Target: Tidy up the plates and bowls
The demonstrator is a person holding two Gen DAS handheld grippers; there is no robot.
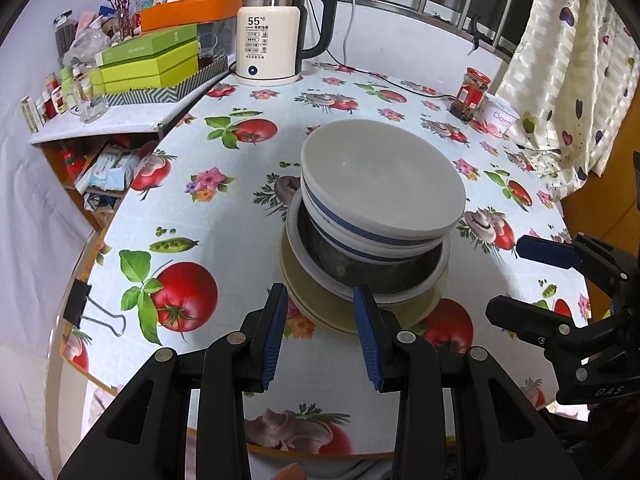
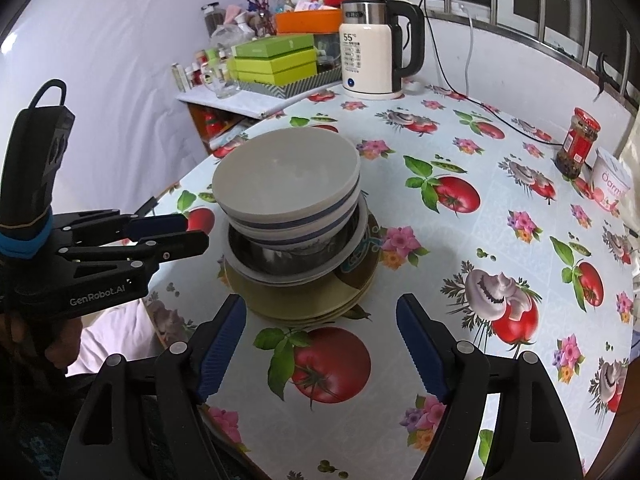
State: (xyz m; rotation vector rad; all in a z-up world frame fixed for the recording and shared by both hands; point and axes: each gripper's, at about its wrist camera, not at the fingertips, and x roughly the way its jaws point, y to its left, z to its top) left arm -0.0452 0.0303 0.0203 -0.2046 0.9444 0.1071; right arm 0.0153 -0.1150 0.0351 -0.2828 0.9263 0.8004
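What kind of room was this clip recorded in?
Most likely a home kitchen or dining corner: a table with a fruit-print oilcloth, an electric kettle plugged in near the barred window, and a stack of bowls and plates on the table.

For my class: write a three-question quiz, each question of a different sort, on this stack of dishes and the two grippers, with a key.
1. True or false: the left gripper is clamped on the rim of the yellow plates.
2. Multiple choice: what sits at the very top of the stack? A) a metal bowl B) a white bowl with a blue band C) a yellow plate
3. Fill in: the kettle's display reads ___.

Key
1. False: its jaws stand apart, nothing between them.
2. B: the white bowl tops the stack, above the metal bowl.
3. 55

The right gripper is empty too.
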